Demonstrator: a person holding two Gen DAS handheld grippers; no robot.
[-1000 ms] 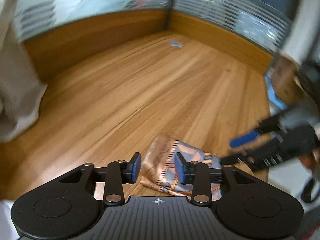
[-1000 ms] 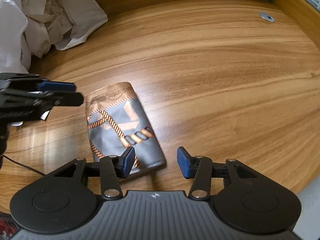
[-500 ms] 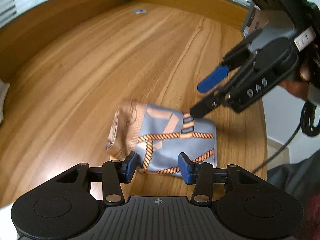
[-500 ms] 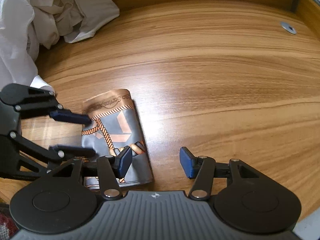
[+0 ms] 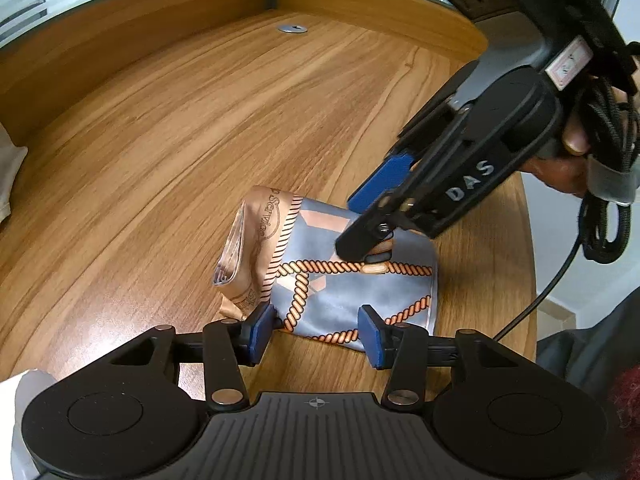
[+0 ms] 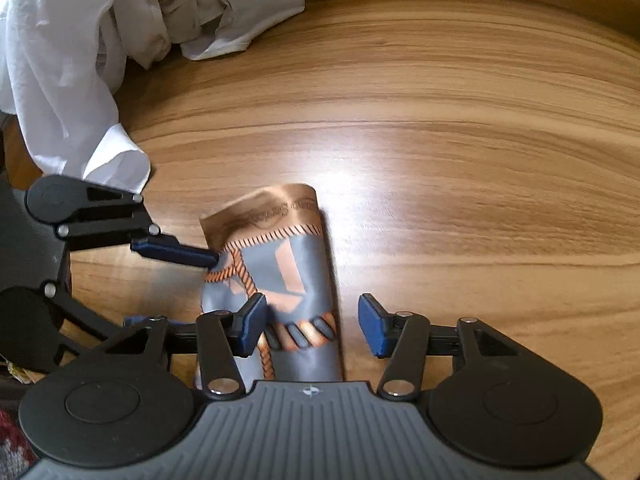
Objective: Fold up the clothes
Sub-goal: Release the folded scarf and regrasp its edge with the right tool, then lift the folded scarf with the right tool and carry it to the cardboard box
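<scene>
A folded scarf [image 5: 352,288], grey-blue with orange rope print and a peach border, lies on the wooden table [image 5: 200,128]. My left gripper [image 5: 316,334] is open at the scarf's near edge, and its left pad touches the raised peach corner. My right gripper [image 5: 348,226] reaches in from the upper right with one fingertip resting on top of the scarf. Its jaws are closing but the pads do not press the cloth. In the right wrist view the scarf [image 6: 288,264] runs between the fingers of the right gripper [image 6: 310,328], and a left gripper finger [image 6: 176,251] touches its left edge.
A heap of white clothes [image 6: 80,40] lies at the table's far left. A metal grommet [image 5: 293,29] sits near the raised wooden back rim. The table's edge and a black cable [image 5: 560,272] are close on the right, beside a person's hand [image 5: 572,152].
The right gripper has slid over the scarf, which now lies between its fingers. The left gripper has come down to the scarf's near edge. The peach border has lifted and bunched.
</scene>
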